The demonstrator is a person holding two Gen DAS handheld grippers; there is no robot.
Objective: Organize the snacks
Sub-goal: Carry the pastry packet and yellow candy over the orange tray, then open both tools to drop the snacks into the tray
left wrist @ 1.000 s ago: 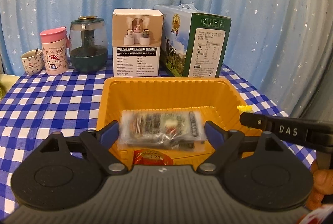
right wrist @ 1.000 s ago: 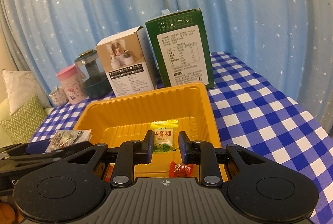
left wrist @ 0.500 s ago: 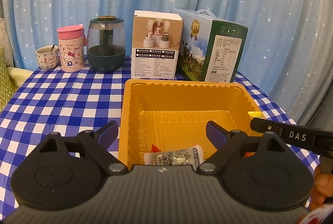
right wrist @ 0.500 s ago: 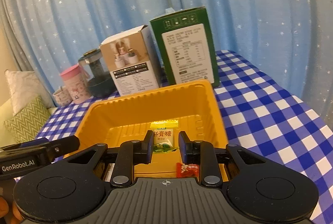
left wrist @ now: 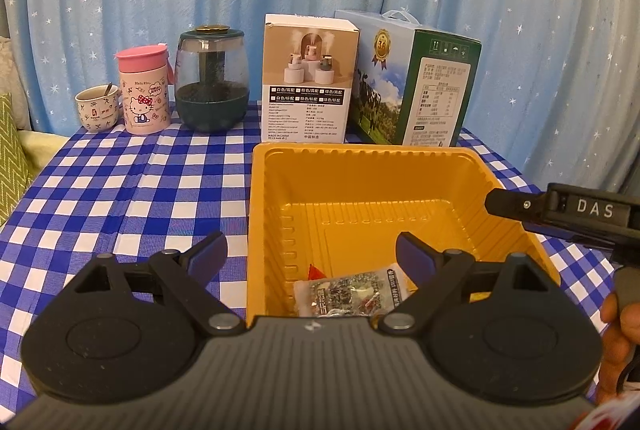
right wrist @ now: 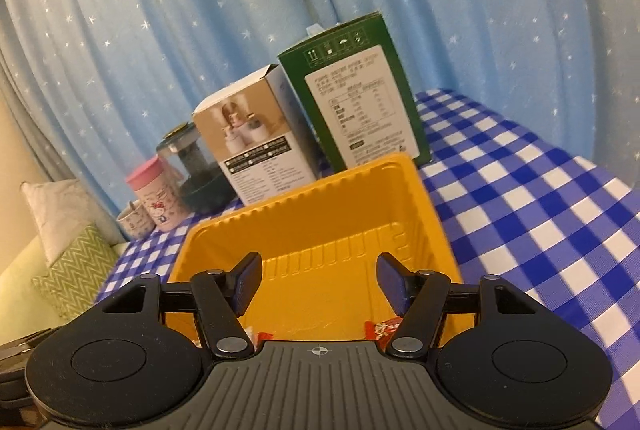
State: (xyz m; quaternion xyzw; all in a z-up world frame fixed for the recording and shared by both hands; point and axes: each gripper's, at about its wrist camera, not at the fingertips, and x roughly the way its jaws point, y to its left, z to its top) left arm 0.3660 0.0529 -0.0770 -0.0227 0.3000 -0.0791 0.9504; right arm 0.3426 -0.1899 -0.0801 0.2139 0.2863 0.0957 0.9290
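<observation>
An orange plastic tray (left wrist: 372, 158) (right wrist: 320, 190) sits on the blue checked tablecloth. In the left wrist view a clear snack packet (left wrist: 348, 292) lies in the tray's near part with a red wrapper (left wrist: 316, 272) beside it. My left gripper (left wrist: 312, 256) is open and empty above the tray's near left rim. My right gripper (right wrist: 318, 282) is open and empty over the tray; it shows at the right edge of the left wrist view (left wrist: 560, 210). Red candy wrappers (right wrist: 382, 328) lie in the tray near it.
At the back stand a white humidifier box (left wrist: 308, 78), a green and blue carton (left wrist: 412, 86), a dark glass jar (left wrist: 212, 78), a pink Hello Kitty cup (left wrist: 144, 94) and a small mug (left wrist: 98, 108). A green zigzag cushion (right wrist: 72, 270) lies left of the table.
My left gripper dropped the clear snack packet into the tray and drew back left. My right gripper opened and let go of the yellow-green candy, which is out of sight now.
</observation>
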